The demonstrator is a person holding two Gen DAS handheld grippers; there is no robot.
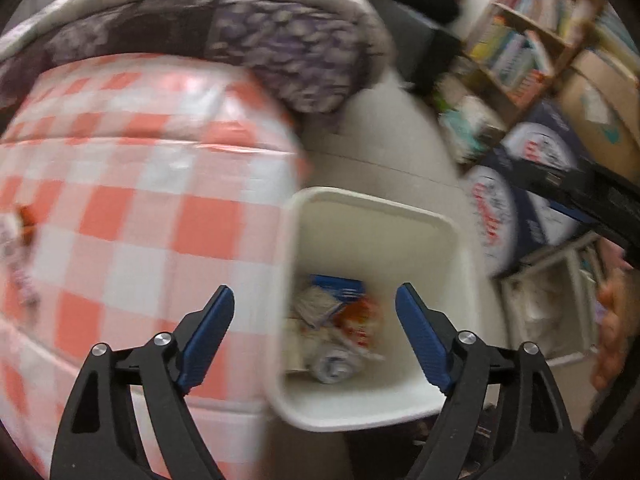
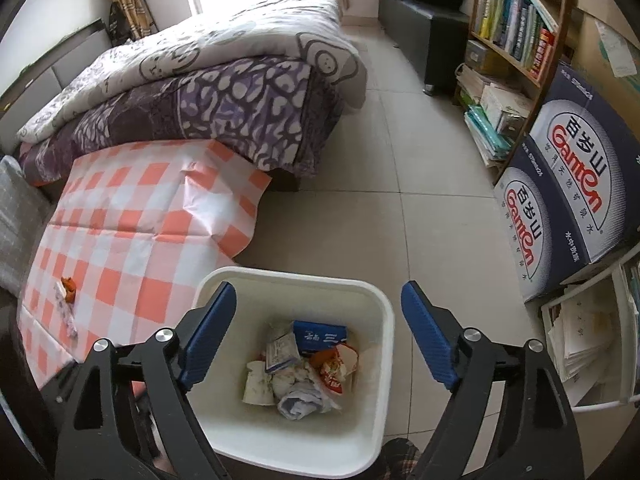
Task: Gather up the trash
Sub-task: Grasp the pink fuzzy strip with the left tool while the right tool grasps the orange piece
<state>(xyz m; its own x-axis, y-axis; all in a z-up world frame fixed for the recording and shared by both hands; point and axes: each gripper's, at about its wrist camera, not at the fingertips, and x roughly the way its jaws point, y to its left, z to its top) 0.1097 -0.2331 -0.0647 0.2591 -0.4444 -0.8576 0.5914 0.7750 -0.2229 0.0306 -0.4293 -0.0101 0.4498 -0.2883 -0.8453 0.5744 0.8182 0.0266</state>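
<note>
A white square bin (image 2: 380, 320) stands on the tiled floor beside a table with an orange-and-white checked cloth (image 2: 132, 248). It holds several pieces of trash (image 2: 304, 364): crumpled paper, a blue packet, a red wrapper. My right gripper (image 2: 318, 312) is open and empty, above the bin. My left gripper (image 1: 314, 316) is open and empty, over the bin's (image 1: 460, 240) left rim next to the cloth (image 1: 140, 220); this view is blurred. An orange scrap and a patterned wrapper (image 2: 66, 300) lie on the cloth at its left side.
A bed with purple and grey quilts (image 2: 224, 92) stands behind the table. A bookshelf (image 2: 516, 32), stacked blue Ganten boxes (image 2: 568, 196) and a white rack of papers (image 2: 588, 340) line the right side. The other gripper's body (image 1: 580, 196) shows at right in the left wrist view.
</note>
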